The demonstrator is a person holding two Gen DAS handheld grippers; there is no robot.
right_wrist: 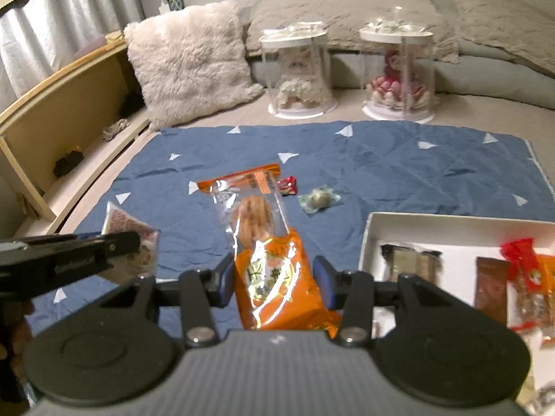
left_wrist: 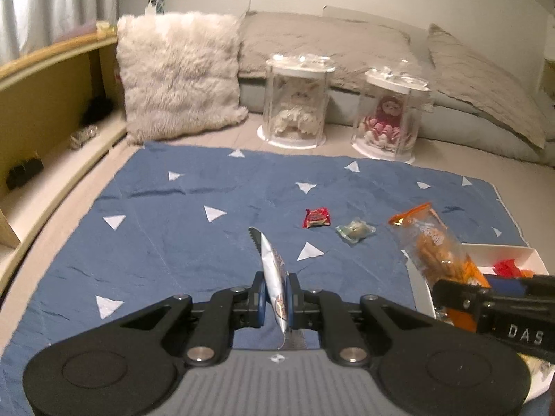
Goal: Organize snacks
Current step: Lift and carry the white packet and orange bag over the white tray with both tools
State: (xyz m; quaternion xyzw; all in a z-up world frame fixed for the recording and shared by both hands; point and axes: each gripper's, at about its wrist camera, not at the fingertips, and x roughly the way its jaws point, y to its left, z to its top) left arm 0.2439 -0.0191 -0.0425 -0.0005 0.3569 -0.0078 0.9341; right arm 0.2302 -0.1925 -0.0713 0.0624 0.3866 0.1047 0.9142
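The left claw [left_wrist: 276,300] is pinched tight on a thin white snack sachet [left_wrist: 272,270], which stands on edge between the blue pads with its serrated top pointing away over the blue cloth with white triangles [left_wrist: 166,228]. The right claw [right_wrist: 274,282] is part-way closed on an orange biscuit packet [right_wrist: 267,260]; the pads press the packet's printed orange lower half, and its clear upper half, with the biscuits showing through, sticks out ahead of the claw above the cloth. In the left wrist view that same packet shows at the right edge, held by the right claw above the corner of the white box [left_wrist: 499,253]. In the right wrist view the left claw comes in from the left edge with its sachet showing flat-on. Two snacks lie on the cloth, near each other but apart: a small red wrapped sweet [left_wrist: 316,217] and a clear-wrapped greenish sweet [left_wrist: 355,231]. The white box [right_wrist: 367,242] sits on the cloth's near right part and holds several wrapped snacks, among them a dark packet [right_wrist: 409,263], a brown bar [right_wrist: 491,286] and red-and-orange packets [right_wrist: 530,277]. The cloth lies on a bed; beyond it stand a fluffy cream cushion [left_wrist: 180,72] and two clear domed doll cases [left_wrist: 296,100], with grey pillows [left_wrist: 326,45] behind.
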